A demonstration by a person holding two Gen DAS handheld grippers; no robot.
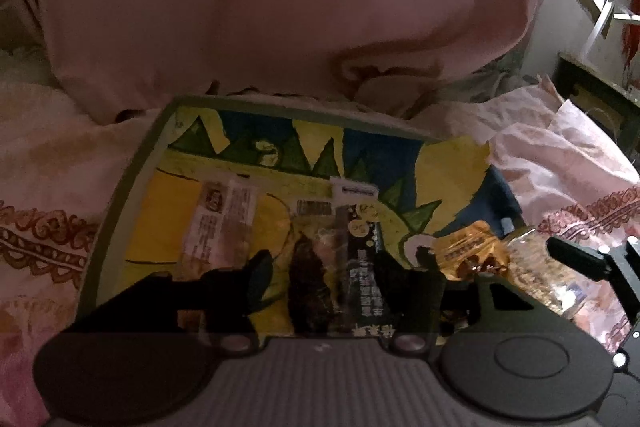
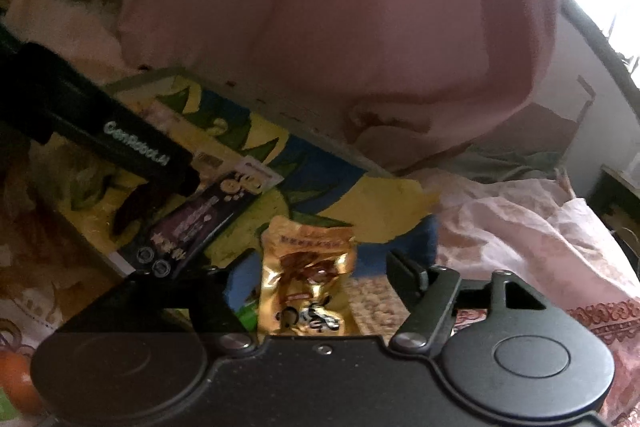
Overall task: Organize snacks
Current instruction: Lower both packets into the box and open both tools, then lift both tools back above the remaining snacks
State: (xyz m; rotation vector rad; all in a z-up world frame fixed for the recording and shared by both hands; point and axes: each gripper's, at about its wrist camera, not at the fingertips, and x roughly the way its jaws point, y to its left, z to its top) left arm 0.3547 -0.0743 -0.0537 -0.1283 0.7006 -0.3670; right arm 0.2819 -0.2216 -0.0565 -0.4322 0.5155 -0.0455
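The left gripper stands partly open, a dark packet lying flat between its jaws on the painted board; the pads look clear of it, so nothing is held. A clear packet lies left of those jaws. The right gripper is open wider, the gold packet between its jaws, also ungripped; a biscuit bag sits under the right jaw. Risks, as I judge them: closing flat could pinch only film and let a packet slip, and the two grippers are near enough to collide.
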